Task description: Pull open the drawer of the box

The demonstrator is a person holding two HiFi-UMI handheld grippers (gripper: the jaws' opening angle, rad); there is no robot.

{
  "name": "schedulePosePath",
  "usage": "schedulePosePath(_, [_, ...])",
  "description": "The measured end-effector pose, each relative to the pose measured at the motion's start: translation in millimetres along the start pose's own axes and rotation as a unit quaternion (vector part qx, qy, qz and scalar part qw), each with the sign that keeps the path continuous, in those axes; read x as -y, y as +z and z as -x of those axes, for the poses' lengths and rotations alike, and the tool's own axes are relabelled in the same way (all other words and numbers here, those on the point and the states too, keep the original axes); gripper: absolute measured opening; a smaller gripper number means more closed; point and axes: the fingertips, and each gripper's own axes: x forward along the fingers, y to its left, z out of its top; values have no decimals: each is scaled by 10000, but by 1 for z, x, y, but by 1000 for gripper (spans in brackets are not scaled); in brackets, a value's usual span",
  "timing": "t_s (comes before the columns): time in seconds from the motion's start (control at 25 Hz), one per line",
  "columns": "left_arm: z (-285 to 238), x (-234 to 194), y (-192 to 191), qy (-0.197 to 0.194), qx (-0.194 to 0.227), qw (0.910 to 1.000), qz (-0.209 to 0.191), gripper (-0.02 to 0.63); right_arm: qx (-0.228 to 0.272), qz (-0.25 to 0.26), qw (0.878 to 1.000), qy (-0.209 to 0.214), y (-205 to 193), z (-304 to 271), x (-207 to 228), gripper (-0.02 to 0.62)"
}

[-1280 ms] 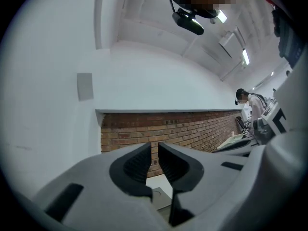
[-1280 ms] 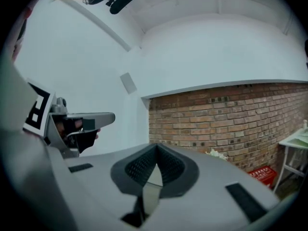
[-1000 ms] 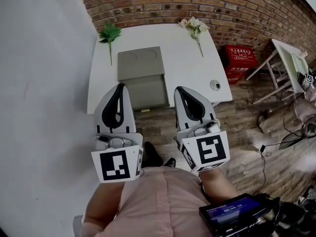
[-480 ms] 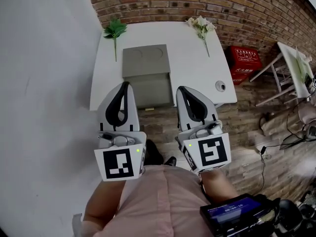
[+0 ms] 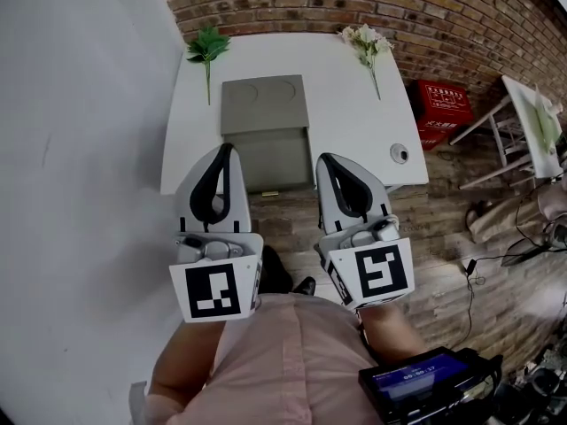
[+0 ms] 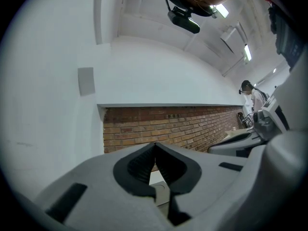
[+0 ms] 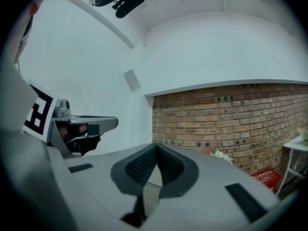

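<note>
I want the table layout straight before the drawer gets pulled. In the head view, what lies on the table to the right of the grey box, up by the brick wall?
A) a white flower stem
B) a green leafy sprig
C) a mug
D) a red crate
A: the white flower stem lies on the table right of the grey box; the green sprig lies to its left, and the red crate stands on the floor.
</note>
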Motion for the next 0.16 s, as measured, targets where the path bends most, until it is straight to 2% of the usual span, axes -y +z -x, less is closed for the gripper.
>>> schedulePosePath(0.16, [-2,1,-5,-6,-47,10000,-3,8,-22,10,10000,-3,-3,-2,1,3])
